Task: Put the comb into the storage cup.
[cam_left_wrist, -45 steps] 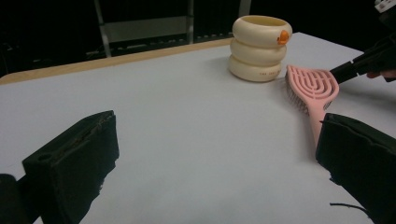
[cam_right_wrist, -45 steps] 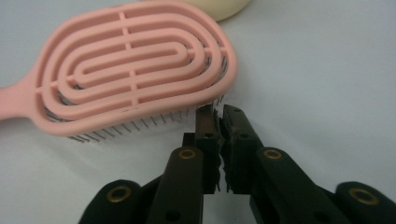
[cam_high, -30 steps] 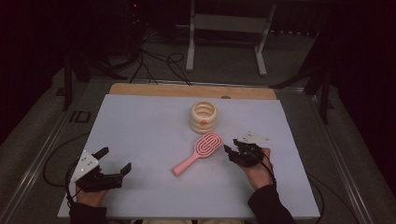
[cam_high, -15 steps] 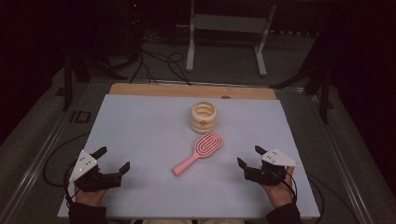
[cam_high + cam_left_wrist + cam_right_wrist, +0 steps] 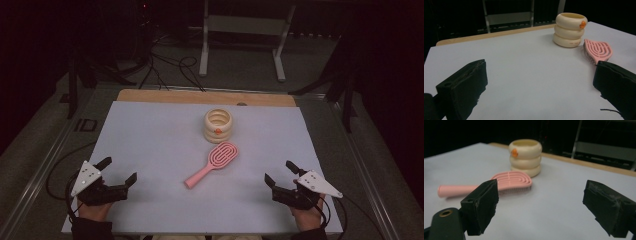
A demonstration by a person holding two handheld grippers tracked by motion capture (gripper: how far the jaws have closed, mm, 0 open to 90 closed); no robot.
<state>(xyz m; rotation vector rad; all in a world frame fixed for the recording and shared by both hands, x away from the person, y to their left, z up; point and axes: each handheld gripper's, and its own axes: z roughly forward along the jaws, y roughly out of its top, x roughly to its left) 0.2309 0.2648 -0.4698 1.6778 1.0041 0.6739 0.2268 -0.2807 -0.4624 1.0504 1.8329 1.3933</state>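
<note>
High view, hairbrush: the pink hairbrush (image 5: 212,164) lies flat near the middle of the white bench (image 5: 150,135), head toward the far side, handle slanting back toward the person.
High view, holder: a cream ringed holder (image 5: 218,125) stands upright just beyond the brush head; whether the two touch cannot be told from here.
High view, left gripper: the left gripper (image 5: 119,171) rests at the near left corner, well apart from the brush, jaws spread wide with nothing between them.
High view, right gripper: the right gripper (image 5: 280,172) sits at the near right, well apart from the brush; its jaws have just been opening and stand wide, gripping nothing.
Left gripper view: both black jaws frame bare bench; the brush head (image 5: 598,50) lies just beside the holder (image 5: 570,30), far right.
Right gripper view: jaws wide apart and empty; the brush (image 5: 499,183) lies bristles down ahead, the holder (image 5: 525,156) behind its head.
Risk, judged: the brush lies low and flat, so jaws closing on it may slip off the thin handle or scrape the bench.
Risk, judged: a push at the head could knock the holder over, given how close they stand.
</note>
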